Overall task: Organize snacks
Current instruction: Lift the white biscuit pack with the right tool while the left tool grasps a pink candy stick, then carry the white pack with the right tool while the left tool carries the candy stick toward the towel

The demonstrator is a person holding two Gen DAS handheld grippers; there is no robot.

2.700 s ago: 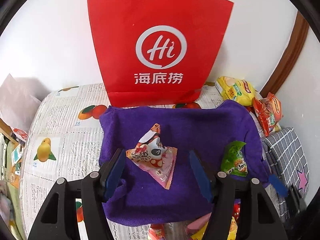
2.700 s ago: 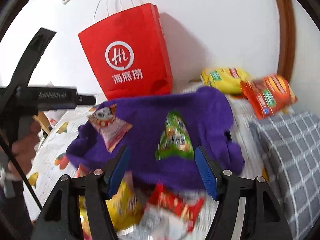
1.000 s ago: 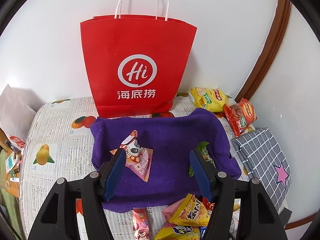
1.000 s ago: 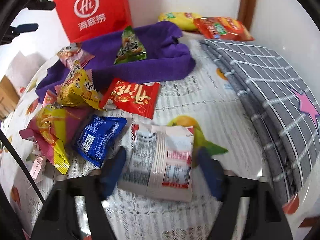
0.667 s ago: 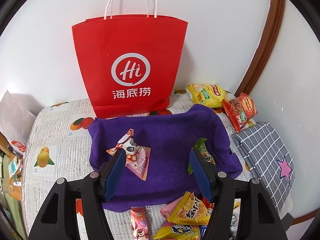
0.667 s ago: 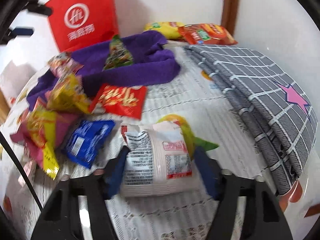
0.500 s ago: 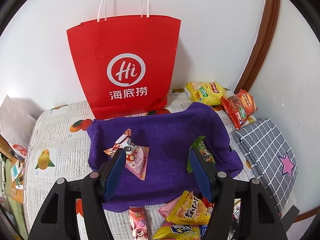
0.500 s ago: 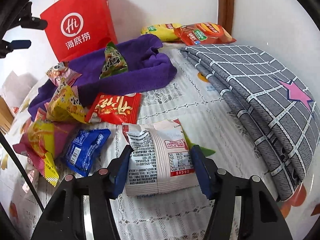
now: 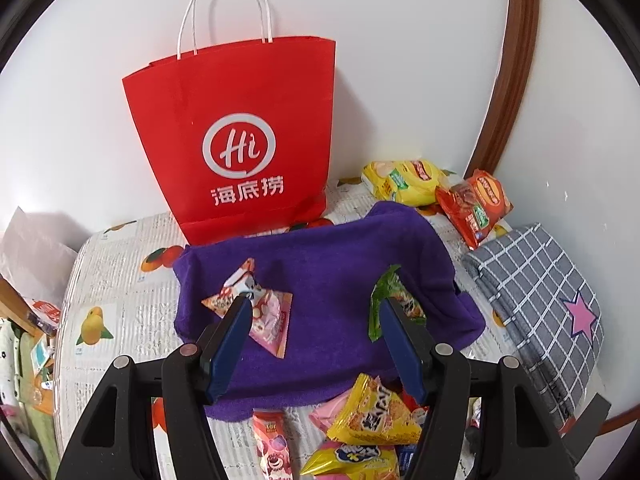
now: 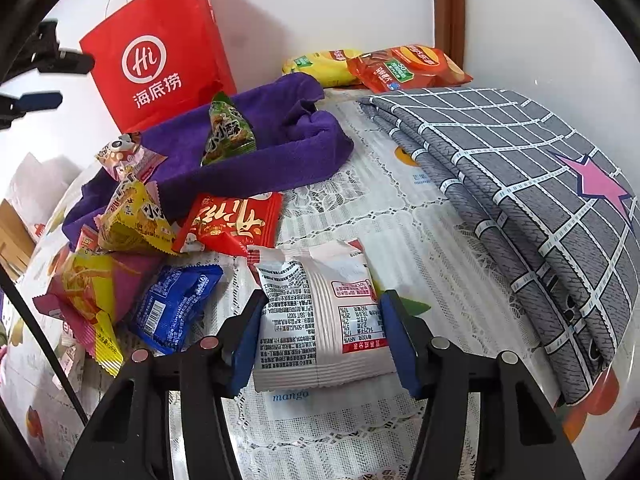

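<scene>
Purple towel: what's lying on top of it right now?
On the purple towel lie two snacks: a pink triangular packet and a green packet. The left gripper fingers cover part of each.

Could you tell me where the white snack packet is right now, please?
In the right wrist view, the white snack packet lies on the tablecloth between the right gripper's fingers, just right of the blue packet and below the red packet.
</scene>
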